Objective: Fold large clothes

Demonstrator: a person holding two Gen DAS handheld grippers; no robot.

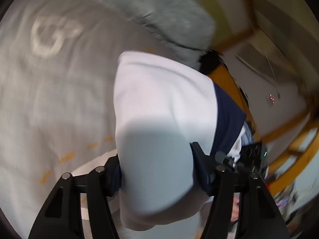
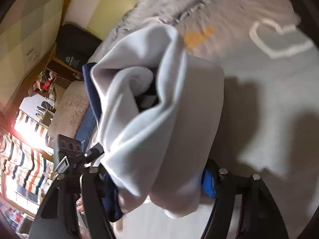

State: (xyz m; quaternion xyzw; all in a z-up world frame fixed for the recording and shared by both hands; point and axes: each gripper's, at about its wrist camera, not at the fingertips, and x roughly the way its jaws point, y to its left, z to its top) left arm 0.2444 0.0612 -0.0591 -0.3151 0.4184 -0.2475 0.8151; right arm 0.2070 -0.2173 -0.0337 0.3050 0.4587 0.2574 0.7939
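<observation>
Grey bedding point(image 1: 59, 99) printed with white outlined shapes and small orange marks fills most of what I see below both cameras, with a fuzzy grey blanket point(image 1: 169, 14) bunched along its far side. Beyond the bed, my left wrist view catches orange-brown wooden framing point(image 1: 289, 139) against a pale wall, all smeared by motion blur.

I have the garment point(image 1: 159, 109) lifted off the bedding between both tools. It is a white knit piece with dark navy trim point(image 1: 229, 119) running along one edge. In my left view it drapes forward in a smooth, rounded fold, lit at the top and shaded near the camera. In my right view the same white cloth point(image 2: 159, 119) is gathered into loose, deep folds around a dark hollow, with navy fabric showing at its left side.

My left gripper point(image 1: 157, 171) has its jaws clenched on the garment, navy cloth pressed against both fingers. My right gripper point(image 2: 157, 177) likewise grasps the bunched cloth, a blue pad point(image 2: 208, 183) visible against the white fabric on one side.

A dark case point(image 2: 75, 45) sits against the yellow wall in my right view, beside cluttered wooden shelves point(image 2: 49, 73); I cannot make out what they hold. Striped fabric point(image 2: 22, 155) glows under strong light at the lower left.
</observation>
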